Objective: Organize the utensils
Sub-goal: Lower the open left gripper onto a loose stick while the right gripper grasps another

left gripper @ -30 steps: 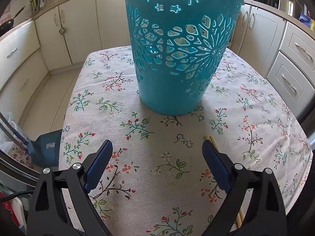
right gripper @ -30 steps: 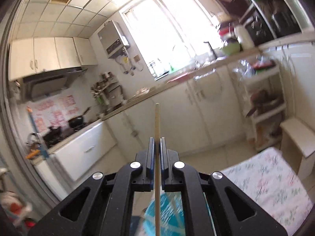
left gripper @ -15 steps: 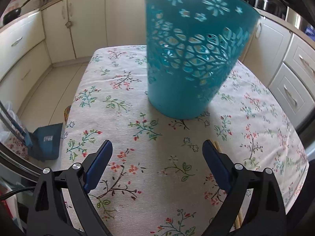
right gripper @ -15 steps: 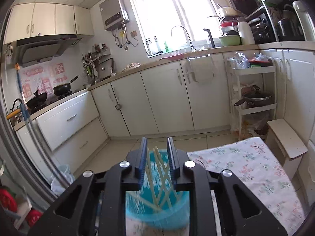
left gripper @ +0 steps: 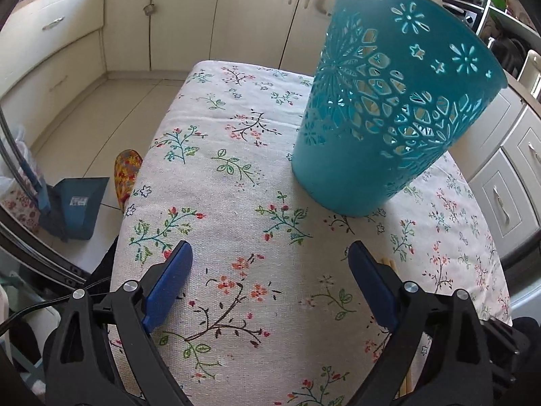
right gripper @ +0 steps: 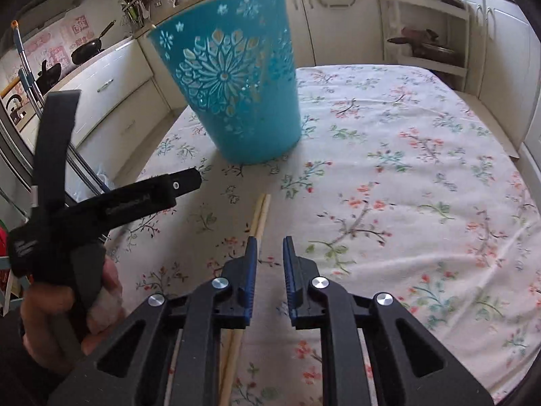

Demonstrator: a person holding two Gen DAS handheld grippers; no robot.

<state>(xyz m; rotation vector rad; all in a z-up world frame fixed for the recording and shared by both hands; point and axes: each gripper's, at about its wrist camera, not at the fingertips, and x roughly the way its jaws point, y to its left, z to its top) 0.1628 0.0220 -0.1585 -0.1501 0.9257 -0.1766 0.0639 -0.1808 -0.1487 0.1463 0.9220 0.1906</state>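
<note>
Bright daylight, soft shadows, sharp centre, fisheye-bent dark edges.

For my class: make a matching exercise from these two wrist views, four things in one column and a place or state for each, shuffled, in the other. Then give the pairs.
Things:
1. teal basket
2. chopsticks
3. left gripper
4. dustpan

Places or states:
A. on the floor beside the table
B. jaws wide apart, nothing between
C. standing on the tablecloth
D. lying flat on the cloth

Pairs: 1-C, 2-D, 3-B, 4-A
</note>
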